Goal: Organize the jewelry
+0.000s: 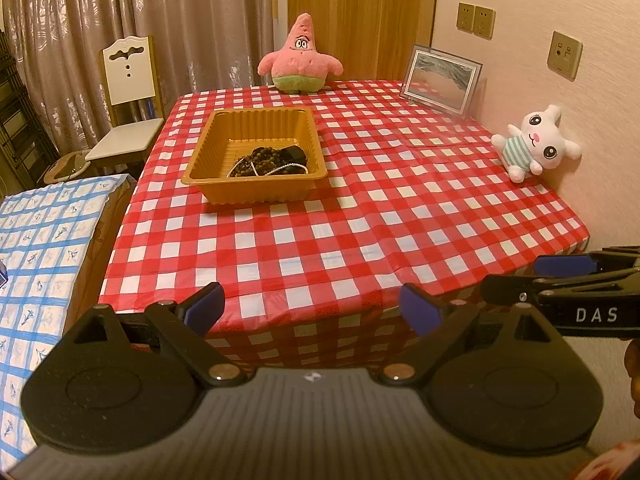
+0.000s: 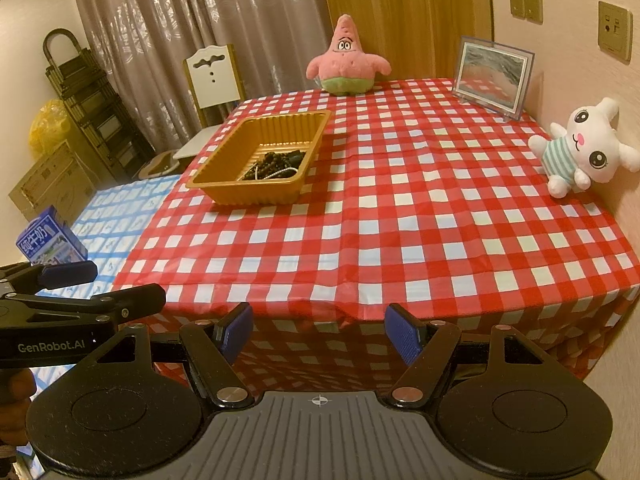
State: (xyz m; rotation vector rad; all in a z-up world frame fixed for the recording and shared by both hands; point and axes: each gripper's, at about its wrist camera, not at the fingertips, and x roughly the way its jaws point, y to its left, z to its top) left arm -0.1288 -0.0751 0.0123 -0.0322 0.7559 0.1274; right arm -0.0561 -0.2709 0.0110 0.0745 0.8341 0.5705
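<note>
Lying in the tray (image 1: 200, 176), jewelry (image 1: 266, 162) — well beyond both grippers' parted fingers (image 1: 204, 304).

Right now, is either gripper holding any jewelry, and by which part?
Nothing is held. Left gripper and right gripper are open and empty; the jewelry lies in the tray.

The left gripper (image 1: 312, 306) reaches forward and tilts downward, its two blue-padded fingers (image 1: 204, 304) spread wide with nothing between them. The right gripper (image 2: 318, 334) takes the same pose, tilted down, jaws held apart and empty. The two sit side by side and level: in the left wrist view the right one enters at 3 o'clock, and in the right wrist view the left one enters at 9 o'clock. A hand (image 2: 14, 390) shows beneath the left gripper's body.
</note>
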